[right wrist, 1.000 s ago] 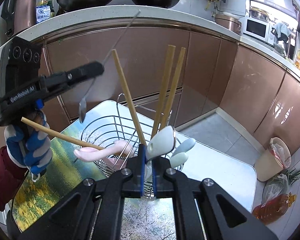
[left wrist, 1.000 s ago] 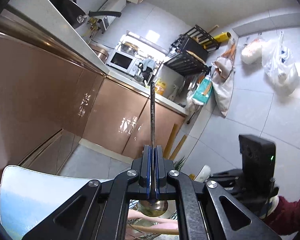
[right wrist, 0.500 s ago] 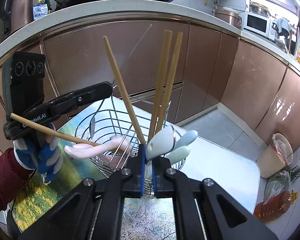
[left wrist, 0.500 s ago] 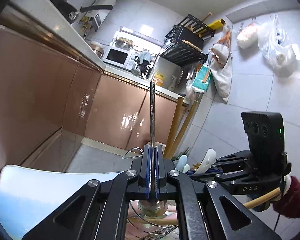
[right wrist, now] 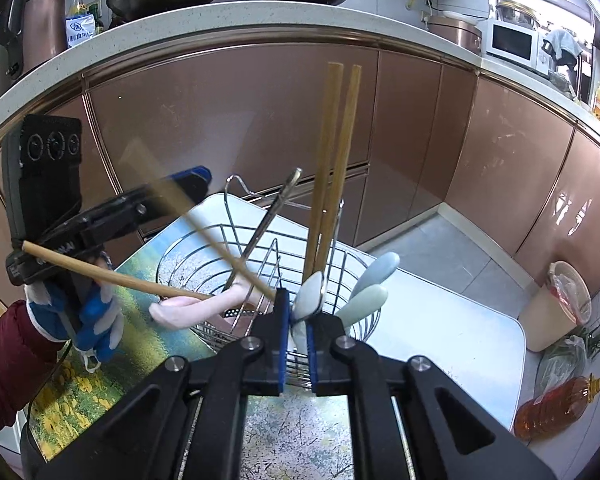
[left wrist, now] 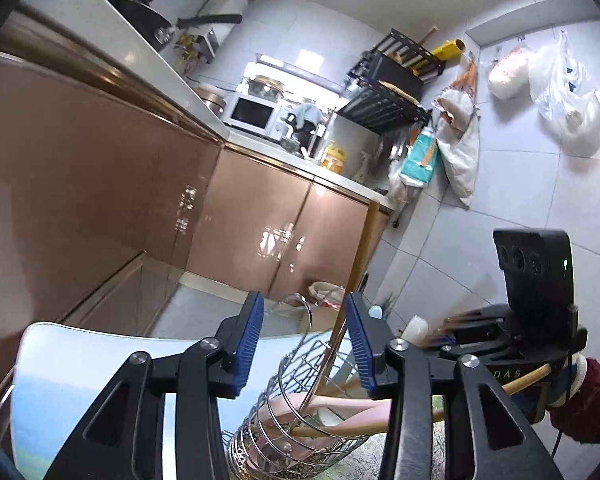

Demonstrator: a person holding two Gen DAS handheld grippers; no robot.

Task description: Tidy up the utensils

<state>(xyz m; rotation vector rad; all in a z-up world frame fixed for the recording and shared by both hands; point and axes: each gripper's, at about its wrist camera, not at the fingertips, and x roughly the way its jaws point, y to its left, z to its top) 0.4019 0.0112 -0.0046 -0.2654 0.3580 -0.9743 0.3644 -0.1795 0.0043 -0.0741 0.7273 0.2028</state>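
So my left gripper (left wrist: 304,340) jaws are opening off the metal spoon (right wrist: 266,224), now in the wire caddy (right wrist: 352,264), while my right gripper (right wrist: 296,320) pinches its rim, looks nearly done.

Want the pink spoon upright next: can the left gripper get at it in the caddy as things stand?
Probably yes: the left gripper, fingers opening and empty, hangs right over the wire caddy; the pink spoon pokes over its rim, though a loose chopstick crosses it.

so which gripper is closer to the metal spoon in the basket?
Left. The left gripper is opening, with the metal spoon loose between its pads; the right gripper is at the basket's near rim, beside the pale spoons.
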